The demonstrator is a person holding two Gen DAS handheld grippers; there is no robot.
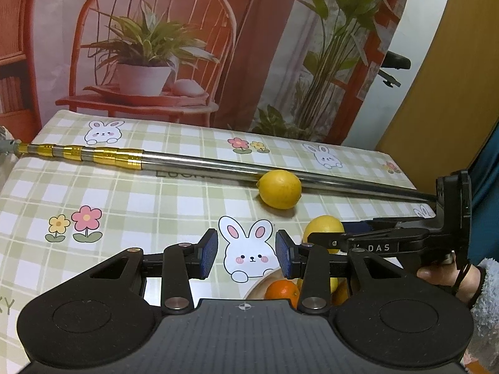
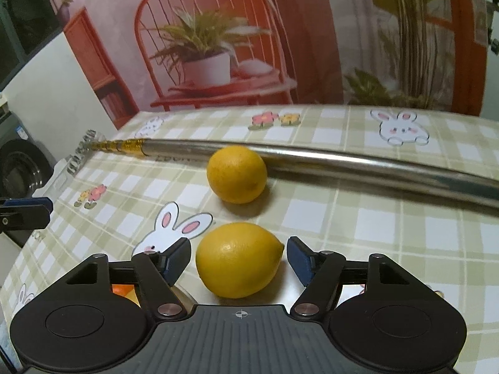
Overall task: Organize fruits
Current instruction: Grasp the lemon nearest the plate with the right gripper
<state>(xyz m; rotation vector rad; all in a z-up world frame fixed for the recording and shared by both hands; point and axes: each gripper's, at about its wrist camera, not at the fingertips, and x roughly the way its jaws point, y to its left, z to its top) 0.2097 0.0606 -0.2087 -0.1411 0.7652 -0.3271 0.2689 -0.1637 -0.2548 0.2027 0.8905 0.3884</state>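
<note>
Lemon-wise, my right gripper point(image 2: 238, 261) was wide open, fingers either side of the nearer oval yellow lemon point(image 2: 238, 260), long axis crosswise, untouched; left gripper point(image 1: 246, 254) open, empty.

We note a home setting: bunny-print tablecloth point(image 1: 156, 196), washing machine point(image 2: 18, 168) at left edge, printed chair-and-plant backdrop point(image 1: 174, 46) behind.

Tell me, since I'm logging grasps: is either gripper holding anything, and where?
Nothing is held. The right gripper is open around the near lemon, pads apart from it; the left gripper is open and empty.
</note>
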